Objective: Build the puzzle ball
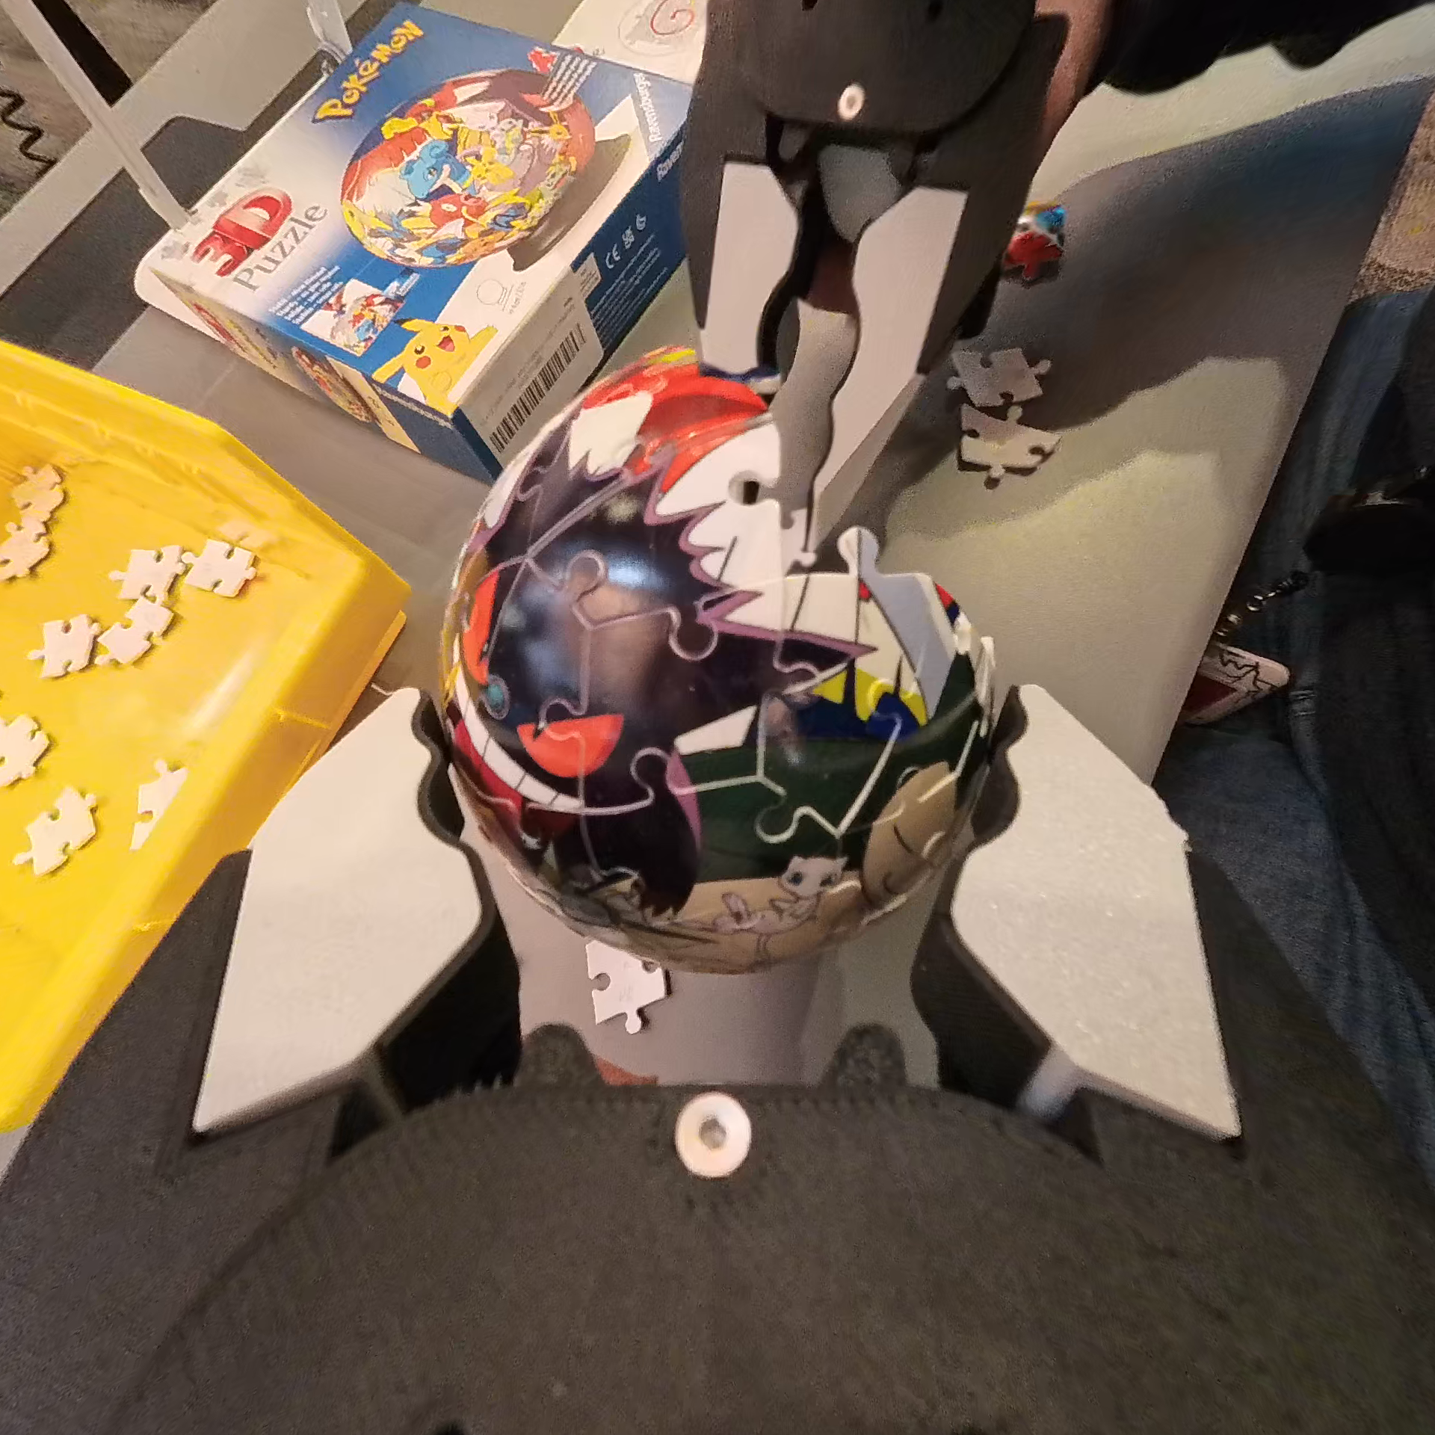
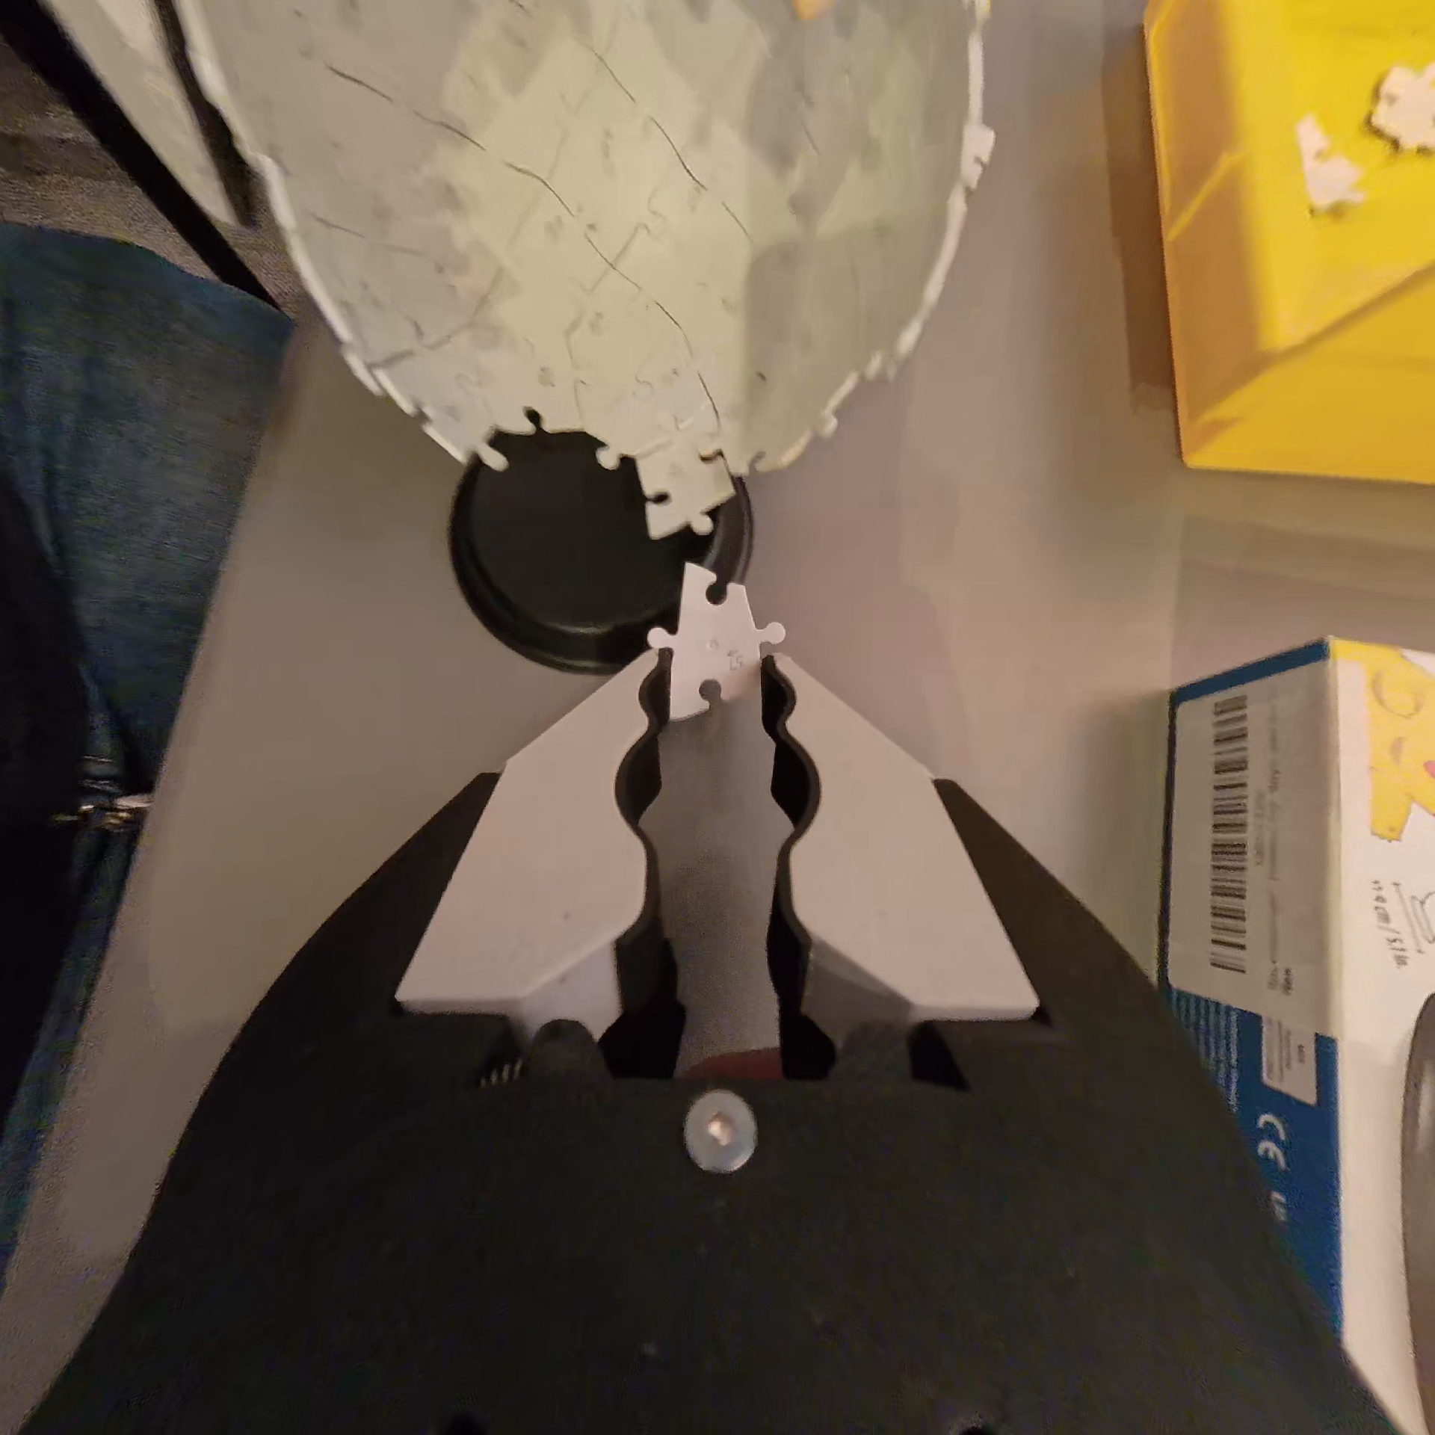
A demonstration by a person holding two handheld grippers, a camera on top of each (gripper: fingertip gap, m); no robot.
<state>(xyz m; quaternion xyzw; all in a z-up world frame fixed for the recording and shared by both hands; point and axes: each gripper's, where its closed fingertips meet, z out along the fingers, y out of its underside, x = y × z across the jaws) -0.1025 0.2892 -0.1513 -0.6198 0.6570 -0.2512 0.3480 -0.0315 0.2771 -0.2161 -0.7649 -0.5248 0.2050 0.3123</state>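
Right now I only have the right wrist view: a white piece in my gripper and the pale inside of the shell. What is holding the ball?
Observer: The left gripper clasps the puzzle ball by its sides, with the printed face toward its camera.
Operator: Where do I come in against the ball?
Observer: In the left wrist view, the right gripper comes in at the ball's far upper edge, beside a red and white patch.
Operator: Any spare pieces outside the yellow tray?
Observer: Two loose pieces lie white side up on the grey table, just beyond your gripper.
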